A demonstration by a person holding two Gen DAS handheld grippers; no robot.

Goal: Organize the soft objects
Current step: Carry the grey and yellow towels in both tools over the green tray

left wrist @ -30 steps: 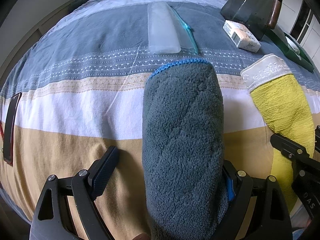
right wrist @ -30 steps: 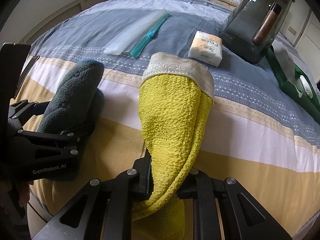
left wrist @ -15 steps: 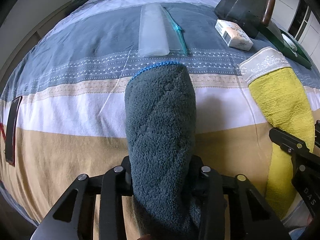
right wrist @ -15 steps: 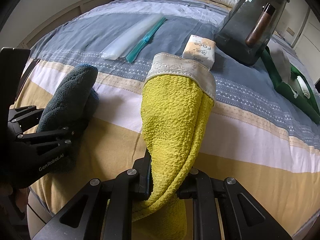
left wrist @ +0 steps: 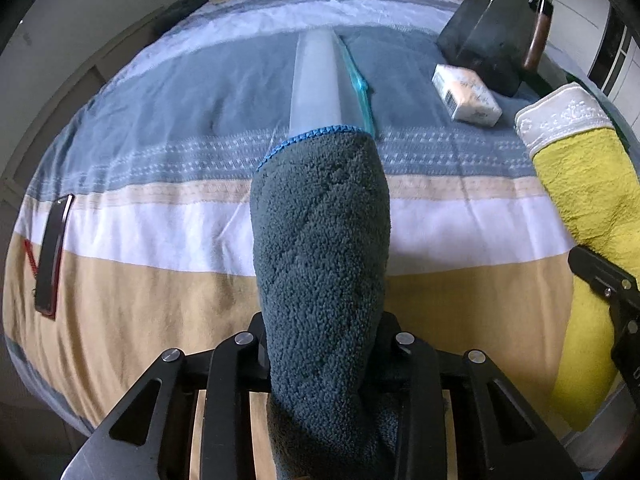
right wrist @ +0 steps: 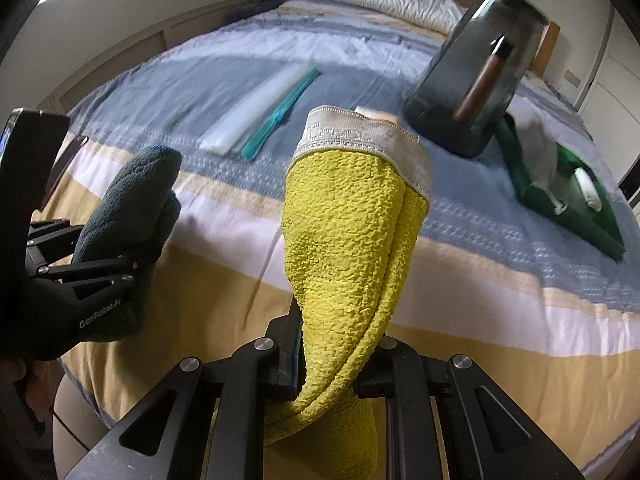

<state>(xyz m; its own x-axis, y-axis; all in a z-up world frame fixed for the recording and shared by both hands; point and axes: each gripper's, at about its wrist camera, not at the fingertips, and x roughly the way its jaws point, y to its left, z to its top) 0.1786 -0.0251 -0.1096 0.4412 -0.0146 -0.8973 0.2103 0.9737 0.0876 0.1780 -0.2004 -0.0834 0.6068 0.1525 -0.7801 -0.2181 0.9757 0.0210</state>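
Moved: left claw was spread wide around the grey towel a second ago, its jaws have just been closing, and now they pinch the towel's near end. Both towels look a bit lifted off the bed compared with then.
Left claw: pressed in on the grey towel, which sticks straight out ahead along the fingers, blue-stitched edge farthest away.
Right claw: clamped tight on the twisted near end of the yellow towel, white lace trim at the far tip. No change there.
Key relation: each towel's long axis runs forward from its own claw, and the two hang side by side, grey on the left, yellow on the right, near but apart.
Ahead on bed: clear bag dead ahead of the grey towel, dark bin past the yellow one.
My guess: whichever one is the destination, the left hand is nearer the bag, the right nearer the bin.
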